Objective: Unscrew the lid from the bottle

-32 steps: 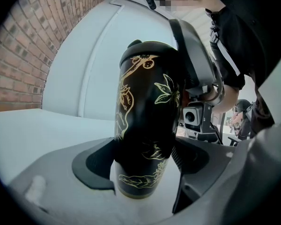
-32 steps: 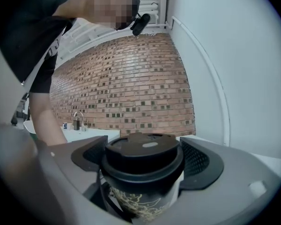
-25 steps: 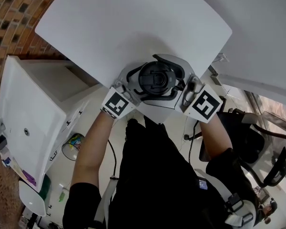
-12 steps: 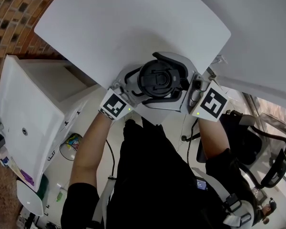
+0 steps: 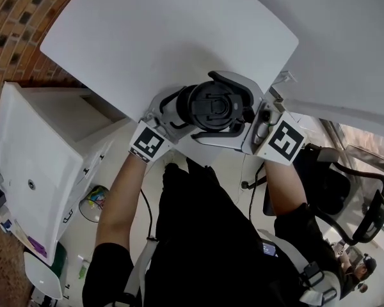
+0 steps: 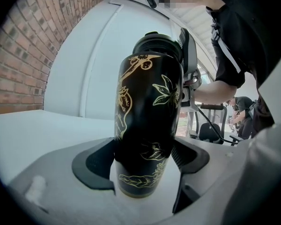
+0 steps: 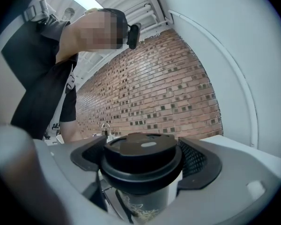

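**Bottle sitting in two claws at the bench edge, lid on**

In the head view the lid is facing the camera and covering nearly all of the bottle, so only a sliver of dark body is peeking out at 9 o'clock of it. The bottle is hanging at the near edge of the white bench. No view is showing whether its base is touching anything. In the right gripper view the bottle is running out of frame at 6 o'clock, and the seam under the lid is lying in shadow, too dark to read.

The left claw is clamping the lower body, one pad pressing at 9 o'clock and the other at 3 o'clock. The right claw is closing around the lid in the same way, with its pads touching the rim.

The bottle is looking glossy black and cylindrical, carrying fine gold line drawings of flowers and leaves. The lid is showing as matte black and round, with a broad collar, a raised flat tab and a small pale oval on top. Both claws are showing smooth white shells and black pads with a ribbed or dotted face. A brick wall is filling the background toward 12 o'clock.
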`<state>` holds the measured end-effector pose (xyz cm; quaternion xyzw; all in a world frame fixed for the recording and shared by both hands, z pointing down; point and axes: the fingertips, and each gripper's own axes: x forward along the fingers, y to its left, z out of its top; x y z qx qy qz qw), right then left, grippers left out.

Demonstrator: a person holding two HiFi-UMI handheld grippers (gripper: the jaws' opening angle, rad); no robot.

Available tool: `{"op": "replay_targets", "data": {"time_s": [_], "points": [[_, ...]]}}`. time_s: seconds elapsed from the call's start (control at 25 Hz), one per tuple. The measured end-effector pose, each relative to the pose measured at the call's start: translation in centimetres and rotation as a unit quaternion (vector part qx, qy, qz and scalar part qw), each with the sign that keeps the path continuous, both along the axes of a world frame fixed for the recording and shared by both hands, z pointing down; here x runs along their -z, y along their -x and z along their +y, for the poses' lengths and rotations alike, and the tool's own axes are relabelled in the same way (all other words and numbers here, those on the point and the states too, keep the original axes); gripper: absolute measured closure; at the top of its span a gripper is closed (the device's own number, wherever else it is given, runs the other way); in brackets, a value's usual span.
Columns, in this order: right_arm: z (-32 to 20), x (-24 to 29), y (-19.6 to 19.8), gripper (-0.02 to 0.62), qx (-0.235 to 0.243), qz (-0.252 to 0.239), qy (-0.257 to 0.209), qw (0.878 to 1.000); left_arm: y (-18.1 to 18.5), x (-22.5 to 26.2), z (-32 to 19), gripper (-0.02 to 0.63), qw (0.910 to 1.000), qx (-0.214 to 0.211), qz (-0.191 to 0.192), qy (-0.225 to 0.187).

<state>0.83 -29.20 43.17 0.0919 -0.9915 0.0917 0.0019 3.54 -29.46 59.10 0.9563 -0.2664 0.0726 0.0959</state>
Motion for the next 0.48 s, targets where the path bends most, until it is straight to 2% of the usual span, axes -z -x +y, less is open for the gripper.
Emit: {"op": "replay_targets", "data": {"time_s": [0.2, 0.48], "points": [[0.4, 0.0, -2.1, 0.120, -0.022, 0.008, -0.002, 1.000, -0.1, 0.7, 0.2, 0.215, 0.9995, 0.005, -0.017, -0.028], [1.6, -0.3, -2.5, 0.120, -0.038, 0.025, -0.010, 0.999, 2.2, -0.9, 2.0, 0.218, 0.9991, 0.022, -0.037, -0.004]]}}
